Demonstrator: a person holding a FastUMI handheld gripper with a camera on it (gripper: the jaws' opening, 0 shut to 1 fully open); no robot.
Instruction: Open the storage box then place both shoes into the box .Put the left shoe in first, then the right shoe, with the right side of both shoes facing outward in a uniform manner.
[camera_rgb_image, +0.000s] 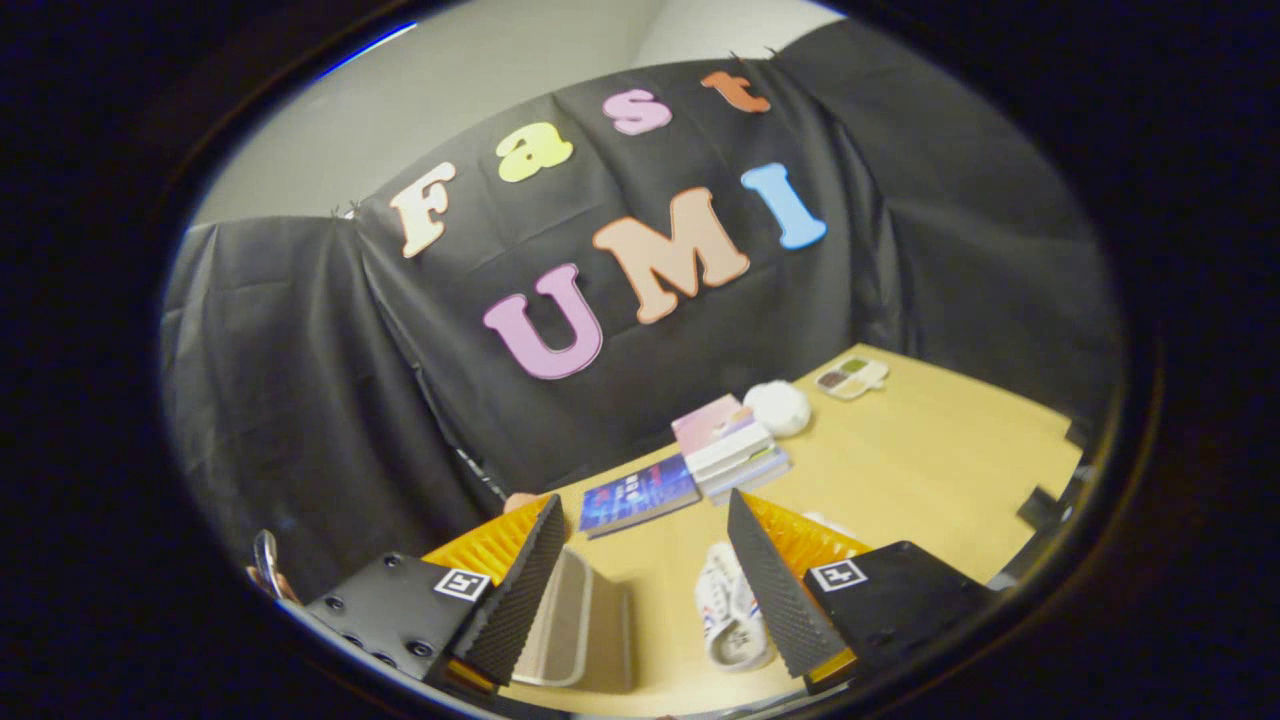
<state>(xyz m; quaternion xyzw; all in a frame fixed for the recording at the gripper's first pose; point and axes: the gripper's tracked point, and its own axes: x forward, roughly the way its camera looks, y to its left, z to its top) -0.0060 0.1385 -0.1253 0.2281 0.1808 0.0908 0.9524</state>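
My gripper (645, 525) hangs open above the wooden table (930, 450), with nothing between its fingers. Below the gap, close to the left finger (515, 590), stands the pale beige storage box (575, 625); I see its rim and one wall, and I cannot tell how its lid stands. A white shoe (728, 610) with red and blue markings lies on the table just inside the right finger (770, 590), partly hidden by it.
Beyond the fingers lie a dark blue book (640, 495) and a stack of books with a pink cover (728, 445). Farther back are a white round object (778, 407) and a small palette-like case (850, 377). Black cloth walls the table's back and left.
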